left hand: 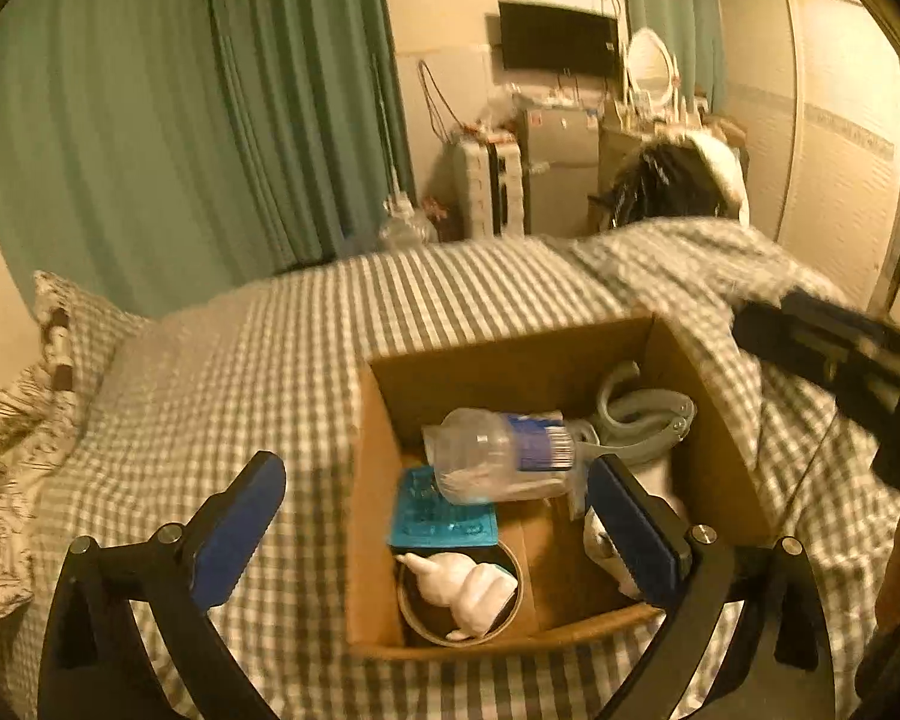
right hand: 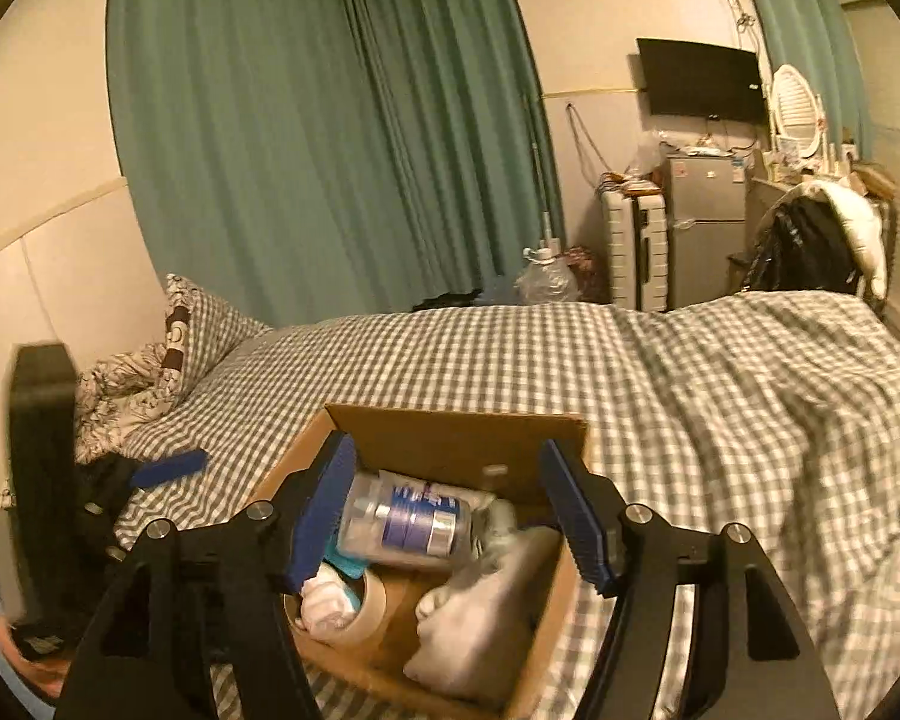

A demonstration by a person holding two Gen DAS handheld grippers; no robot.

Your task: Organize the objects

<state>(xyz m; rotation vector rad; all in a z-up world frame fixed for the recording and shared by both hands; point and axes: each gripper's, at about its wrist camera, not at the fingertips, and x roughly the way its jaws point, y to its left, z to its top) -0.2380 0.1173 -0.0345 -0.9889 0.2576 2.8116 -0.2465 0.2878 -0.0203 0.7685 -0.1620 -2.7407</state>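
A cardboard box (left hand: 369, 468) (right hand: 450, 432) stands open on the checked bed cover (left hand: 240, 372). In it lie a clear bottle with a blue label (left hand: 498, 456) (right hand: 402, 522), a teal tray (left hand: 438, 519), a tape roll (right hand: 373, 603) with a white figurine (left hand: 468, 588) in its ring, a grey hand tool (left hand: 636, 420) and a white bundle (right hand: 486, 618). My left gripper (left hand: 435, 480) hovers open over the box's left wall, with nothing between its pads. My right gripper (right hand: 446, 450) is open above the box; the bottle lies below it, untouched. Each gripper shows at the edge of the other's view.
Patterned pillows (right hand: 150, 384) lie at the head of the bed on the left. Green curtains (right hand: 330, 150) hang behind. Beyond the bed stand a suitcase (right hand: 633, 252), a small fridge (right hand: 705, 228) and a chair draped with clothes (right hand: 822, 246). A rumpled duvet (right hand: 780, 372) lies right of the box.
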